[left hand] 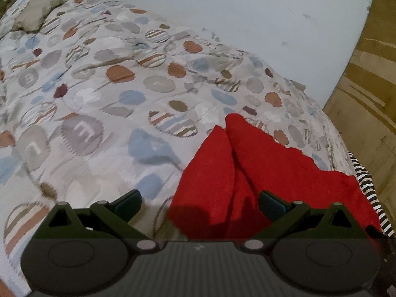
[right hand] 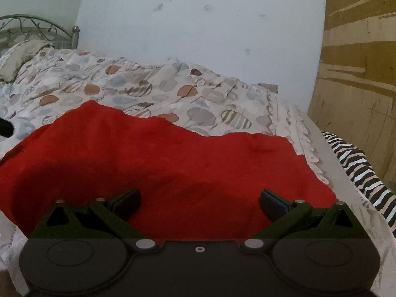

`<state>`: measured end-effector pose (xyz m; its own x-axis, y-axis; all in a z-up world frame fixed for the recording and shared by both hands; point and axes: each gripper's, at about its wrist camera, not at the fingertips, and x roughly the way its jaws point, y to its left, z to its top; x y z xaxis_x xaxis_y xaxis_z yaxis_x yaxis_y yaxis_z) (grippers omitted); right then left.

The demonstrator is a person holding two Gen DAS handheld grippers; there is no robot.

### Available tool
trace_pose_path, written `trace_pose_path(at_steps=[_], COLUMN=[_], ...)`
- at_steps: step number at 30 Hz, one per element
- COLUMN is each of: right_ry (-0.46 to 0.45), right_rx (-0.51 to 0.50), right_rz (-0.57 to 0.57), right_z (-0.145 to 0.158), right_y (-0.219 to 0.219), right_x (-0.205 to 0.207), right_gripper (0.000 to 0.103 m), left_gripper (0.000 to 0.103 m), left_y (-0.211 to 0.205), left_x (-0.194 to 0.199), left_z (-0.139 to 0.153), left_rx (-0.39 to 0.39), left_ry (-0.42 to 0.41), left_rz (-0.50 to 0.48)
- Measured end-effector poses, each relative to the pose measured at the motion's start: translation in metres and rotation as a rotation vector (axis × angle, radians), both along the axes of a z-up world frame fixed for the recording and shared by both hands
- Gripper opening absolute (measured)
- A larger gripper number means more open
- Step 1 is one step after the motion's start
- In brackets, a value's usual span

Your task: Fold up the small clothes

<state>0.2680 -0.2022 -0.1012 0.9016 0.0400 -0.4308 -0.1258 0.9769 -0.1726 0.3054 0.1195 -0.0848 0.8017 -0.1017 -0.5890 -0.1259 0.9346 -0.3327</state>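
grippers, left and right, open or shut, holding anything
Left gripper: open, holding nothing, over the near edge of the red cloth.
Right gripper: open, holding nothing, above the red cloth.

A red garment (left hand: 259,168) of soft, fleecy cloth lies on the patterned bedspread (left hand: 99,94). In the left wrist view it fills the lower right of the frame, with a deep crease running down its middle and two pointed flaps reaching toward the frame's centre. In the right wrist view the same red garment (right hand: 173,163) spreads across the middle, its upper edge wavy and bunched.
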Motion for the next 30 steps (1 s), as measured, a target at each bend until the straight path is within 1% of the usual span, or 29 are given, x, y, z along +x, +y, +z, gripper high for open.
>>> trace_pose_path(at_steps=[4, 7, 10, 12, 16, 21, 30], right_ry=[-0.027, -0.031, -0.031, -0.032, -0.033, -0.034, -0.036], right_rx=[0.018, 0.026, 0.029, 0.033, 0.034, 0.034, 0.036], right_rz=[-0.001, 0.0, 0.001, 0.001, 0.001, 0.001, 0.001], right_z=[-0.004, -0.005, -0.005, -0.006, -0.006, -0.006, -0.006], right_y=[-0.002, -0.003, -0.003, -0.003, -0.003, -0.003, -0.003], right_x=[-0.004, -0.004, -0.004, -0.004, -0.005, -0.005, -0.006], right_gripper=[0.102, 0.103, 0.103, 0.103, 0.102, 0.103, 0.102], left_gripper=[0.103, 0.102, 0.103, 0.103, 0.103, 0.103, 0.103], left_y=[-0.007, -0.014, -0.019, -0.019, -0.011, -0.005, -0.007], left_x=[0.013, 0.019, 0.023, 0.024, 0.024, 0.026, 0.027], left_z=[-0.004, -0.008, -0.014, -0.019, -0.025, -0.032, -0.033], left_rx=[0.025, 0.048, 0.072, 0.079, 0.017, -0.013, -0.006], left_ry=[-0.012, -0.019, -0.016, -0.003, 0.017, 0.045, 0.048], left_rz=[-0.041, -0.082, -0.112, -0.113, -0.099, -0.099, -0.101])
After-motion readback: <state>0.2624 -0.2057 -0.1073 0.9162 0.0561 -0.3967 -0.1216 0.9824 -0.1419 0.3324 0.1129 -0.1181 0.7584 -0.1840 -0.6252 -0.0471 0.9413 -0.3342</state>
